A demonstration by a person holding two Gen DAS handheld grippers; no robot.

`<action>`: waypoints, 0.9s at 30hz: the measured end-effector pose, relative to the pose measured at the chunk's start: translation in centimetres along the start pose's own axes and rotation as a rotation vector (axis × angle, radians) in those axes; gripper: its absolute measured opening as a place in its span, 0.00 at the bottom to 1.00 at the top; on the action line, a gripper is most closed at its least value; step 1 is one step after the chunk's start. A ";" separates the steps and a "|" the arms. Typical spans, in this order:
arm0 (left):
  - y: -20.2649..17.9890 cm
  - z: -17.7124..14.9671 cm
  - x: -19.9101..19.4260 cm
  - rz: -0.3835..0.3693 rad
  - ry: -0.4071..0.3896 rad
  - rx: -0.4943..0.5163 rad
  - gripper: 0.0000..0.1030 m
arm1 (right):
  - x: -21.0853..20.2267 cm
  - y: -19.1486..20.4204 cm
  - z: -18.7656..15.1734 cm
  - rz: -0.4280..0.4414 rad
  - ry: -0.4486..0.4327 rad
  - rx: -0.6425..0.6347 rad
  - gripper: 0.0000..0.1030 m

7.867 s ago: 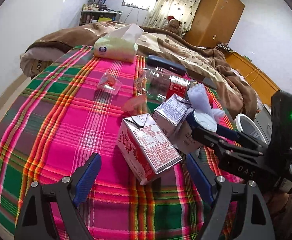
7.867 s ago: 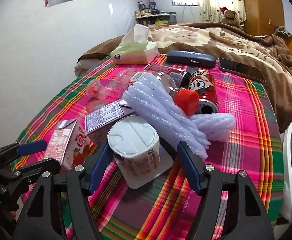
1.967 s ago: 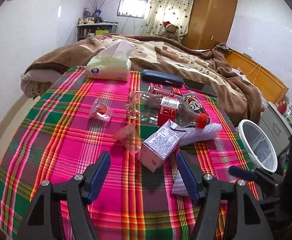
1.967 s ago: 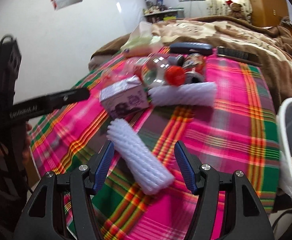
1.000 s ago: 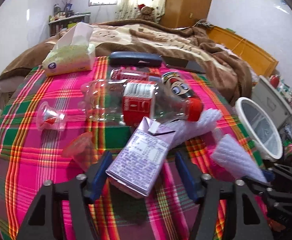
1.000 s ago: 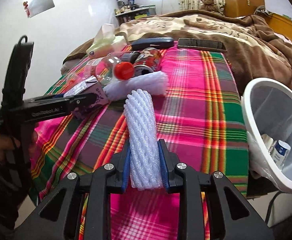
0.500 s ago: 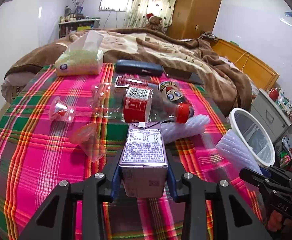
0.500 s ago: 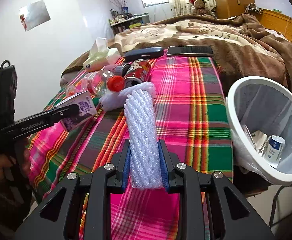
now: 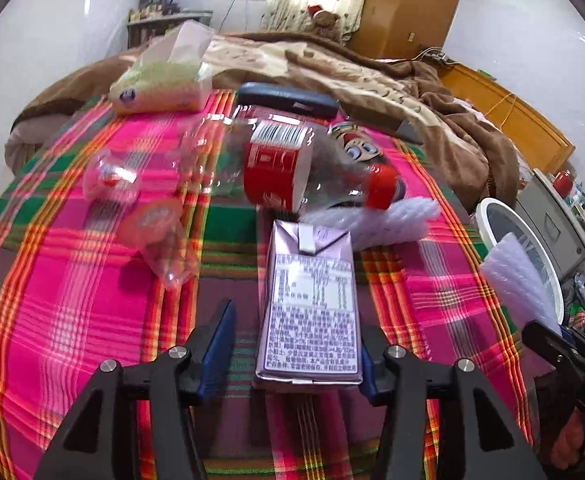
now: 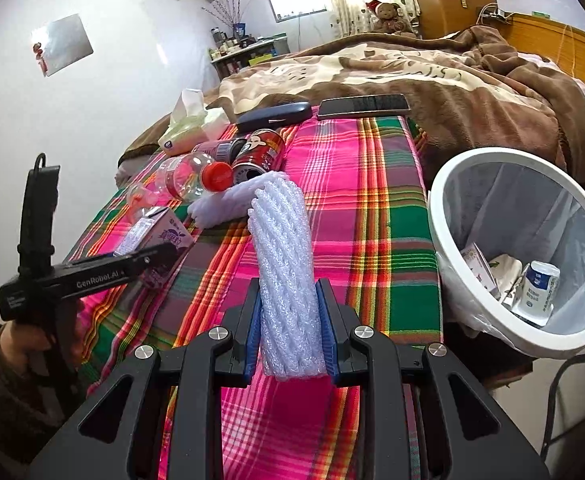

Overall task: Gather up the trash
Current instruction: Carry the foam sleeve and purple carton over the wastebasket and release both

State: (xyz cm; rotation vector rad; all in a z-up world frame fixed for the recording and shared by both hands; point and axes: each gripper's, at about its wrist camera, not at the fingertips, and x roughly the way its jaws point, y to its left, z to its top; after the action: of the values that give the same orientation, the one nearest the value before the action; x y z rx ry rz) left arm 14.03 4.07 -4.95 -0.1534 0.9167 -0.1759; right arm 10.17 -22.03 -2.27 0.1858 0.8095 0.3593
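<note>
My right gripper (image 10: 290, 332) is shut on a white foam net sleeve (image 10: 284, 272) and holds it above the plaid cloth, left of the white trash bin (image 10: 444, 208), which holds a carton and a small bottle. My left gripper (image 9: 294, 340) stands around a purple drink carton (image 9: 310, 300); its left pad (image 9: 220, 340) is apart from the carton, its right pad is against it. The carton also shows in the right wrist view (image 10: 152, 236). A second foam sleeve (image 9: 388, 220), a clear bottle with a red label (image 9: 280, 164) and a can (image 9: 352, 144) lie beyond.
Two crumpled clear cups (image 9: 112, 176) (image 9: 160, 240) lie on the plaid cloth (image 9: 72, 300). A tissue pack (image 9: 164, 80), a dark glasses case (image 9: 288, 100) and a phone (image 10: 362, 106) lie at the far edge by the brown blanket (image 10: 472, 80).
The left gripper has moved closer in and its jaws have widened a little around the purple carton. The right gripper has carried the foam sleeve nearer the bin.
</note>
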 end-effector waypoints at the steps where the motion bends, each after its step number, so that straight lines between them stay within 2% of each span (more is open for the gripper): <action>1: 0.0 -0.1 -0.1 0.000 -0.010 0.001 0.43 | 0.1 -0.1 0.0 -0.003 0.000 -0.001 0.26; 2: -0.2 -0.2 -0.2 0.010 -0.014 0.007 0.38 | 0.0 -0.1 0.0 -0.006 -0.001 0.000 0.26; 8: -1.4 0.3 -1.9 -0.003 -0.056 0.029 0.38 | -0.5 -1.1 0.2 -0.014 -0.023 0.021 0.26; 13: -3.8 1.2 -3.7 -0.048 -0.102 0.068 0.38 | -2.0 -2.0 0.7 -0.043 -0.065 0.029 0.26; 20: -9.6 3.2 -4.4 -0.140 -0.141 0.149 0.38 | -4.6 -4.8 1.9 -0.130 -0.135 0.068 0.26; 27: -16.1 4.3 -3.0 -0.241 -0.133 0.233 0.38 | -6.8 -8.5 2.8 -0.231 -0.178 0.115 0.26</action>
State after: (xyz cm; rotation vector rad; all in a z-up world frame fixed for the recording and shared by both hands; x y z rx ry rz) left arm 14.34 -10.77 3.28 -0.0575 0.7376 -0.4885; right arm 9.99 -32.52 1.68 0.2254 0.6676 0.0771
